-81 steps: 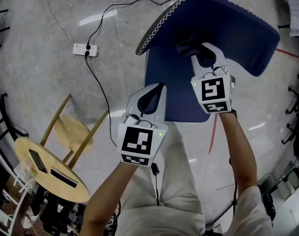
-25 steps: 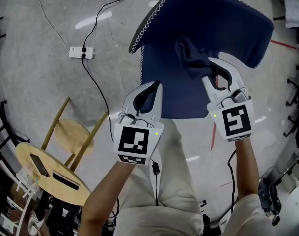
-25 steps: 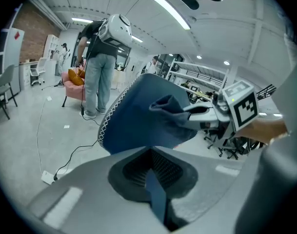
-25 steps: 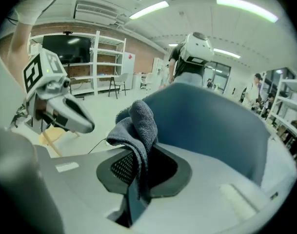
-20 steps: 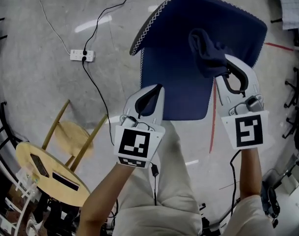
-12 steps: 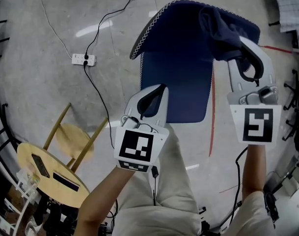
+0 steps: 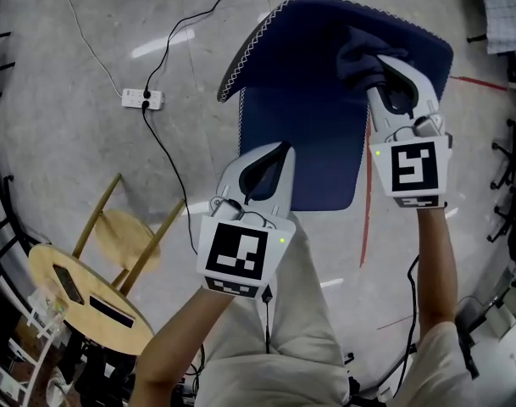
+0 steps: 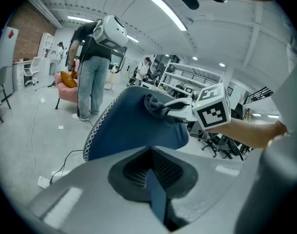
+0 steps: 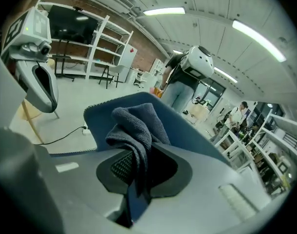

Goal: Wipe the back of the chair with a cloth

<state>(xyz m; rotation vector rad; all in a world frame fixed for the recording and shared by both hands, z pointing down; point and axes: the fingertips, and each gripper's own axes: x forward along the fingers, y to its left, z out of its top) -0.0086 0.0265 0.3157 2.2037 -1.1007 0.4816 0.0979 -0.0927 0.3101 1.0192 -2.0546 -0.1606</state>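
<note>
The blue chair's backrest curves across the top of the head view, above its seat. My right gripper is shut on a bunched dark blue cloth, pressed to the right part of the backrest near its upper edge. In the right gripper view the cloth hangs from the jaws against the backrest. My left gripper is shut with nothing in it, hovering at the seat's front left. In the left gripper view the right gripper and cloth rest on the backrest.
A round wooden table with small items and a wooden stool stand at lower left. A power strip with cables lies on the floor left of the chair. A person stands beyond the chair. Shelving lines the room.
My right gripper carried the cloth across the backrest from its middle to the upper right, then came back slightly left. The left gripper stayed in place.
</note>
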